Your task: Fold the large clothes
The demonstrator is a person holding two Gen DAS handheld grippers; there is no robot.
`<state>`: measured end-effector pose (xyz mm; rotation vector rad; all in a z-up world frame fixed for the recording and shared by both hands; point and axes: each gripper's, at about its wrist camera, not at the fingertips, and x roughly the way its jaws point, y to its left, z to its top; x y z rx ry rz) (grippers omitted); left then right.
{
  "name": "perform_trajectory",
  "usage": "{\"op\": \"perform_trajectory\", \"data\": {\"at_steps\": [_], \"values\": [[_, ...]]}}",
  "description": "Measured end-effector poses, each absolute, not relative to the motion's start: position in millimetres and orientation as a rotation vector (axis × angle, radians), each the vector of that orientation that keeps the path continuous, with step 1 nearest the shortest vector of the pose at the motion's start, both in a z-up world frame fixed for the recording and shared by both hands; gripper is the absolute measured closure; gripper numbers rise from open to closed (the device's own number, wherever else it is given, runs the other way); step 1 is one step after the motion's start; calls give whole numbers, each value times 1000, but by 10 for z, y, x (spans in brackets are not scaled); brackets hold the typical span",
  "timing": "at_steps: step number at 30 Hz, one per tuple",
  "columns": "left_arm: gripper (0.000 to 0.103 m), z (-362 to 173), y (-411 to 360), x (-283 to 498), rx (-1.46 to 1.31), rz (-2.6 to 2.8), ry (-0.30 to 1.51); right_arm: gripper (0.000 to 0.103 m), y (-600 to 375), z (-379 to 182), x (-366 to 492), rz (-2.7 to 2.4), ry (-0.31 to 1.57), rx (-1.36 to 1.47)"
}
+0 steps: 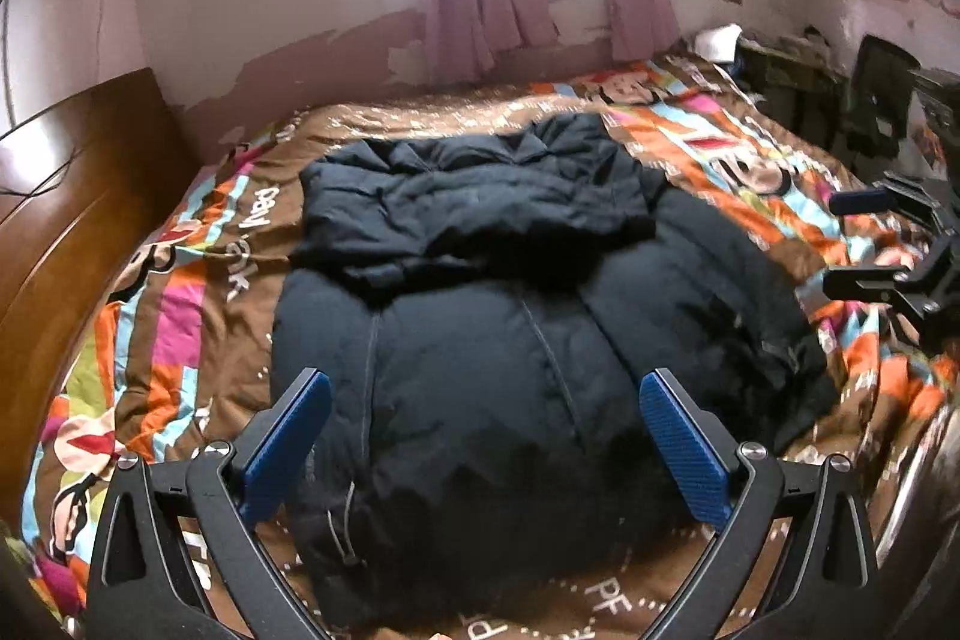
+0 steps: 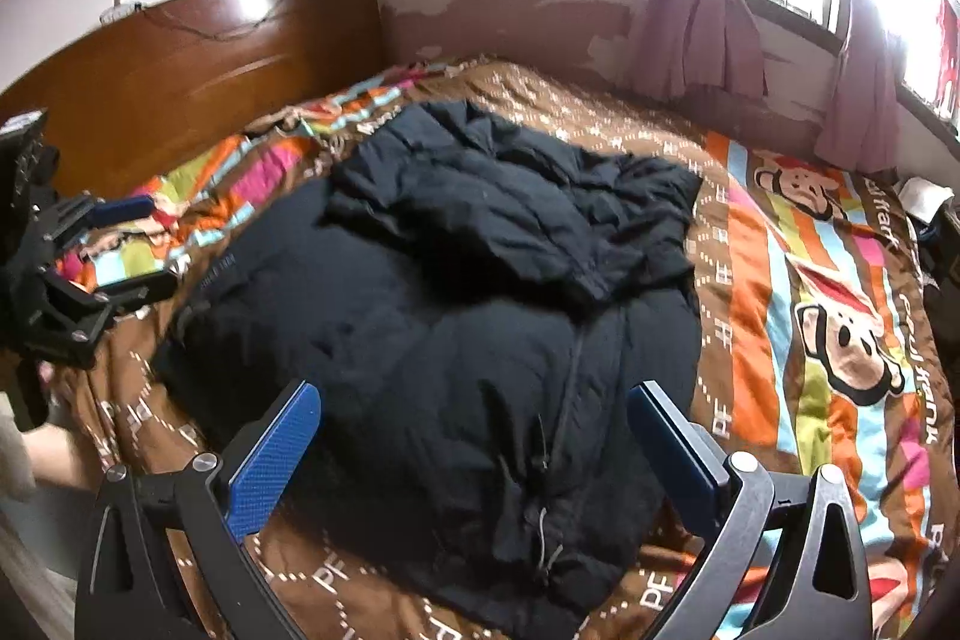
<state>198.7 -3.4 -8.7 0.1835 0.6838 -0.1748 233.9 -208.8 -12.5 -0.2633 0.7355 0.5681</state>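
A dark navy puffer jacket point(image 1: 510, 316) lies spread on the bed, its upper part and sleeves folded back over its middle. In the right wrist view the same jacket point(image 2: 456, 304) shows a zip and drawcords at its near hem. My left gripper point(image 1: 483, 400) hovers open above the jacket's near end, holding nothing between its blue pads. My right gripper point(image 2: 474, 412) is open too, above the hem, holding nothing. Each gripper appears in the other's view: the right one point(image 1: 870, 238) at the right edge, the left one point(image 2: 120, 244) at the left edge.
The bed carries a brown, orange and pink cartoon-print quilt point(image 2: 798, 268). A wooden headboard point(image 2: 198, 58) stands on one side. Behind the bed are a bright window with pink curtains point(image 1: 498, 4) and cluttered furniture point(image 1: 870, 100) by the far corner. A hand point(image 2: 36, 454) shows at the left.
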Motion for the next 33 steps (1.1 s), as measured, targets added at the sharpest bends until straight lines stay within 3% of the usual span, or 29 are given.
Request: {"op": "perform_trajectory", "data": {"at_steps": [12,33], "values": [[2,-856,-151,1746,364,-287,817,0,-1876,-916,2138,631,875,-497],[2,-1481,-93,1825,430,-324,958,0,-1965,-1857,2101,607,990,-743]]}}
